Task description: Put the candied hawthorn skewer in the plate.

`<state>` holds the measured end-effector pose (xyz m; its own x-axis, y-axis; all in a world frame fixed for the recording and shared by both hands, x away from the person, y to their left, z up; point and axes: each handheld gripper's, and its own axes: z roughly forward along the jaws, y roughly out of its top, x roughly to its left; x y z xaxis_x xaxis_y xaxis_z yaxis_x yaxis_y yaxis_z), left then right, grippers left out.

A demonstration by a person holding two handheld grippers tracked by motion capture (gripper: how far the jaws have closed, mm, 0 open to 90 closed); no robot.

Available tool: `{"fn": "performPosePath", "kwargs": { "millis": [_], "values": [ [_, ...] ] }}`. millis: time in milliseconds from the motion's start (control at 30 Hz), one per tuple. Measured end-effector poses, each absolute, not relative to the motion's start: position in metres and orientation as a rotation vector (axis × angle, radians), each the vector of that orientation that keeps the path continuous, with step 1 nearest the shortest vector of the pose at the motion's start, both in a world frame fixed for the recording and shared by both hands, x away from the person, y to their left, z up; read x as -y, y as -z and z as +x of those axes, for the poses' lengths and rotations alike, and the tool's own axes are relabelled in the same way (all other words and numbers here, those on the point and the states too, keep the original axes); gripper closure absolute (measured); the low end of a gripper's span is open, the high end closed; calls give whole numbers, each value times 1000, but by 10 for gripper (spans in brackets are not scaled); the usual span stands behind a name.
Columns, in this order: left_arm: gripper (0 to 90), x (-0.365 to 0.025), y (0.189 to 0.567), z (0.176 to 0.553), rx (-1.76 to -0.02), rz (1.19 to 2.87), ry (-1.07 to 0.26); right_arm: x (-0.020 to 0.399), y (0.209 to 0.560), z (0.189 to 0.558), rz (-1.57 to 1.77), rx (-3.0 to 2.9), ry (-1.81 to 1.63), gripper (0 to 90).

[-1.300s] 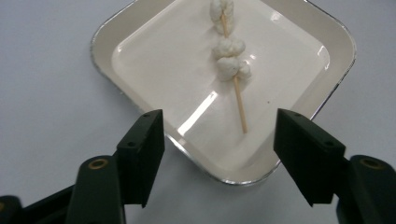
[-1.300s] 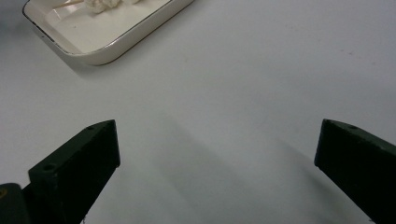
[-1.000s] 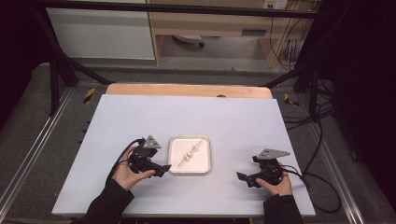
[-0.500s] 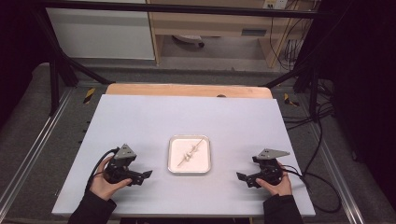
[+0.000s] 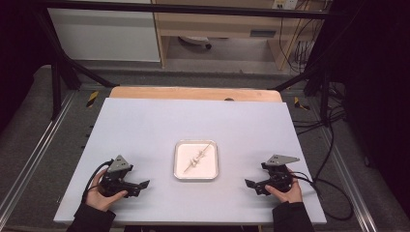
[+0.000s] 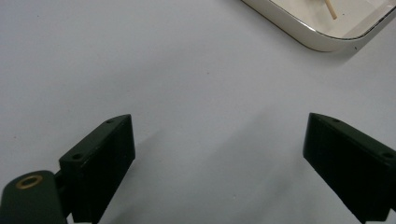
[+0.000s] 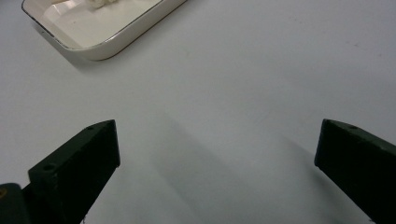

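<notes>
Left gripper (image 5: 137, 185) is sitting near the front-left edge of the table (image 5: 145, 125), held in the person's left hand (image 5: 104, 192), jaws pointing right toward the tray (image 5: 180, 164). Jaws are standing wide apart, nothing between them, just bare table surface in the left gripper view (image 6: 217, 154); they have just been opening that last bit.

Right gripper (image 5: 251, 184) is mirroring it near the front-right edge, in the right hand (image 5: 285, 191), jaws pointing left at the tray. Also released, jaws spread wide, nothing gripped; the right gripper view (image 7: 217, 163) is looking across empty tabletop to the tray corner (image 7: 100, 46).

Tray is lying between the two grippers, slightly farther back, well apart from both. White, rounded-square, metallic rim. Skewer (image 5: 199, 157) is lying diagonally inside it, small pale pieces threaded on it around mid-length; its bare wooden end is showing in the left gripper view (image 6: 330, 8).

Behind the tray, the table is running to a wooden strip (image 5: 193, 93) at its far edge.
</notes>
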<state>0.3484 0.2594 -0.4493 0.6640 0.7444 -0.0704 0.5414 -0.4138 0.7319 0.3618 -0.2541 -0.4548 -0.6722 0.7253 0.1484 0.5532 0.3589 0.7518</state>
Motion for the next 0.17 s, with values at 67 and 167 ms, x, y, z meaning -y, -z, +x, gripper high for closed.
{"fn": "performPosePath", "kwargs": {
  "millis": [67,167],
  "values": [
    [90,-259,450,349,-990,2122,-339,254,455,362,1156,-2411,-1203,7],
    [91,-259,450,349,-988,2122,-336,254,455,362,1155,-2413,-1201,7]
  ]
}}
